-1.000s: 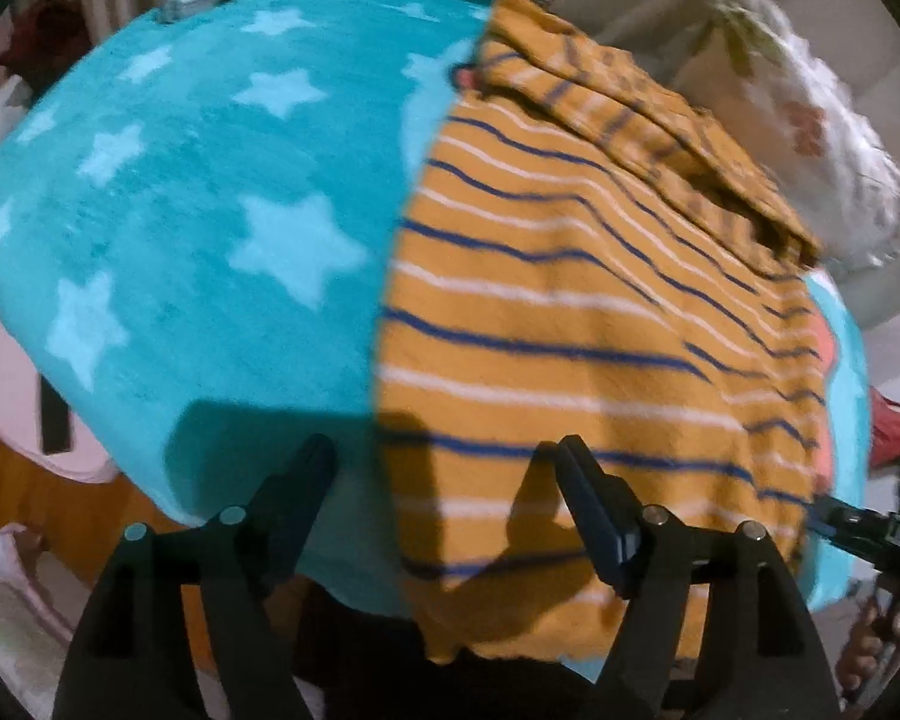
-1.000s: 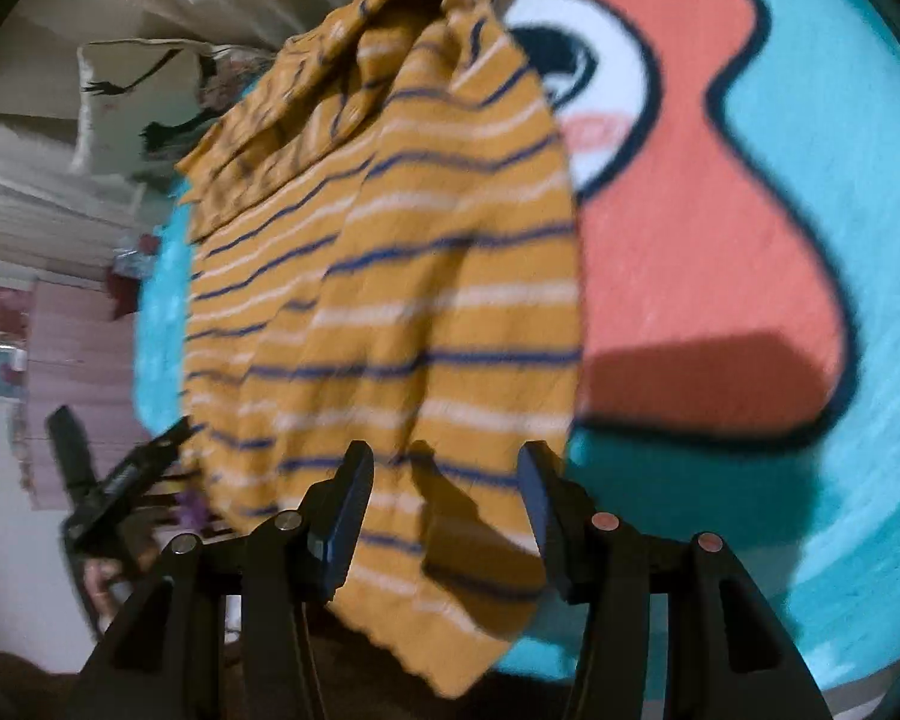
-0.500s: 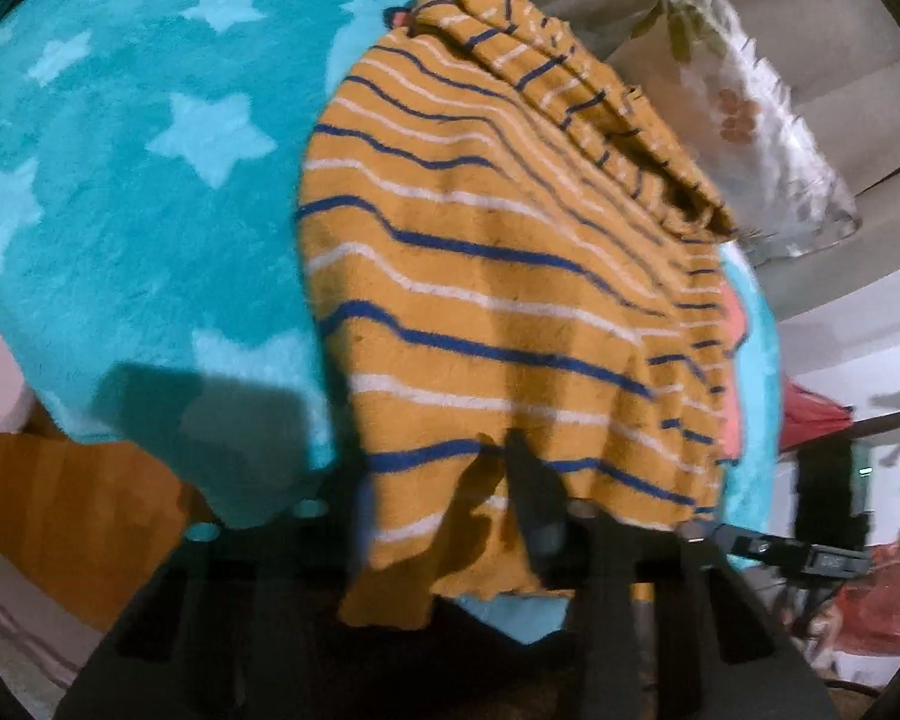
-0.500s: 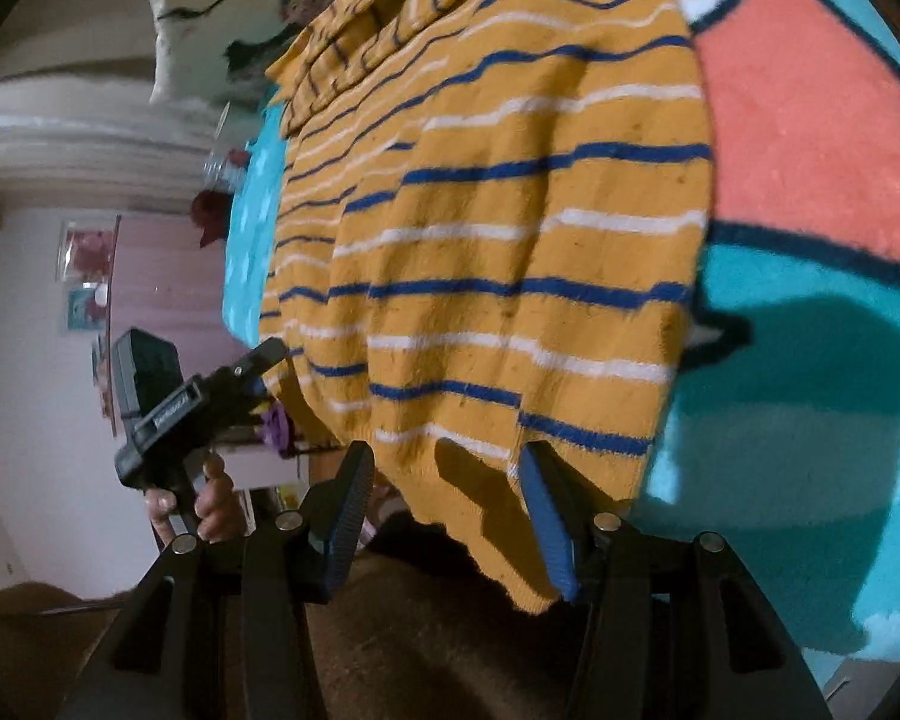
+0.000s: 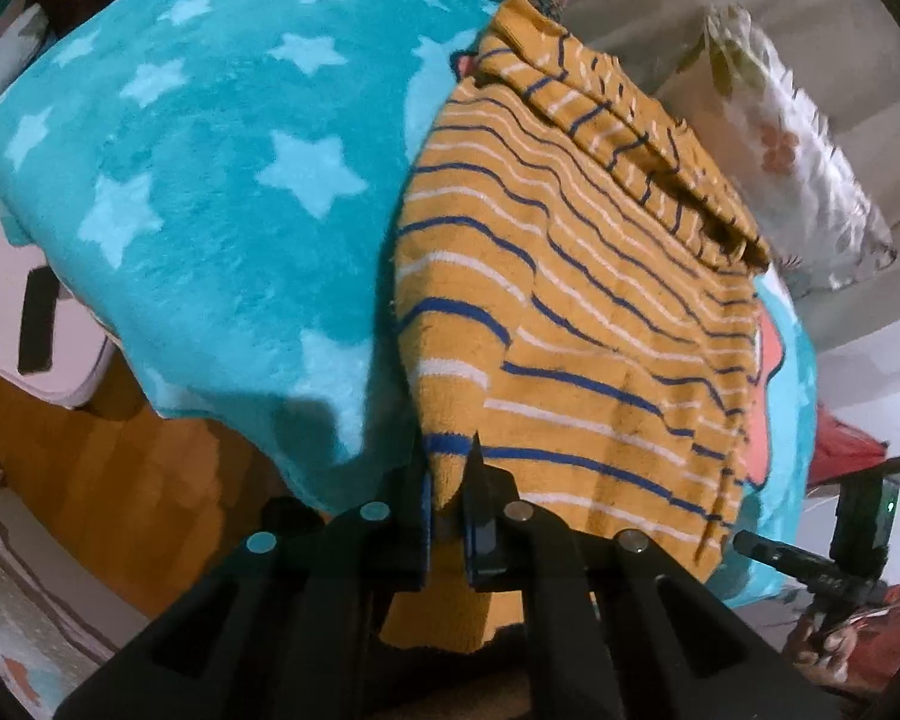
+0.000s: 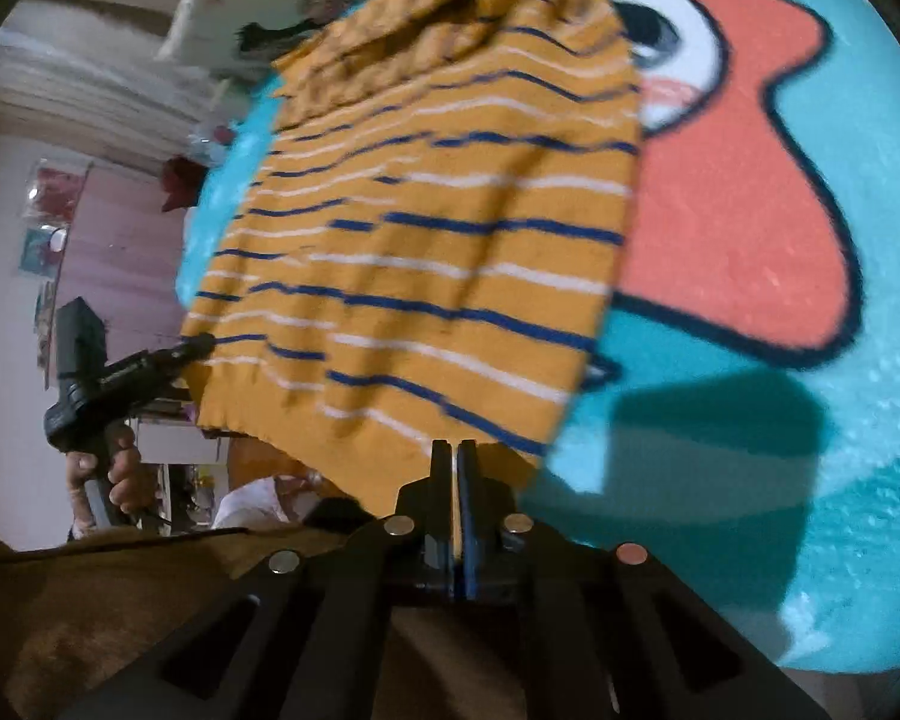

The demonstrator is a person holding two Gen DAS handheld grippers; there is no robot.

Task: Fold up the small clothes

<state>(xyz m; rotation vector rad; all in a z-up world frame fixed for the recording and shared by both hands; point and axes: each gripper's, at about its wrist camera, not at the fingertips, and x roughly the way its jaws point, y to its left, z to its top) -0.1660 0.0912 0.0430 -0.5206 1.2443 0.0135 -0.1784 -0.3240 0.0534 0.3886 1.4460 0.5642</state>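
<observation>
So, both tongs are clamped on the bottom hem of the striped sweater [image 5: 570,312], one at each corner. The left tongs [image 5: 447,480] have a bunched bit of hem pinched between nearly closed jaws, and the right tongs [image 6: 453,462] are squeezed almost flat on the other corner. The sweater lies spread on the teal star blanket [image 5: 210,210], hem hanging over the near edge, with the collar end rumpled at the far side next to a floral pillow [image 5: 792,162].

My guess is this is the grab before the first fold: lift the hem and carry it up toward the collar so the body halves over itself. That needs both corners rising together and staying level, or the fold goes crooked. The fabric already shows a ripple near the left corner, so a bit of tension across the hem would help.

Room-wise, there's plenty of open blanket on the left, and the cartoon face print [image 6: 738,210] side on the right is free too. The pillow crowds the far end, so don't overshoot.
</observation>
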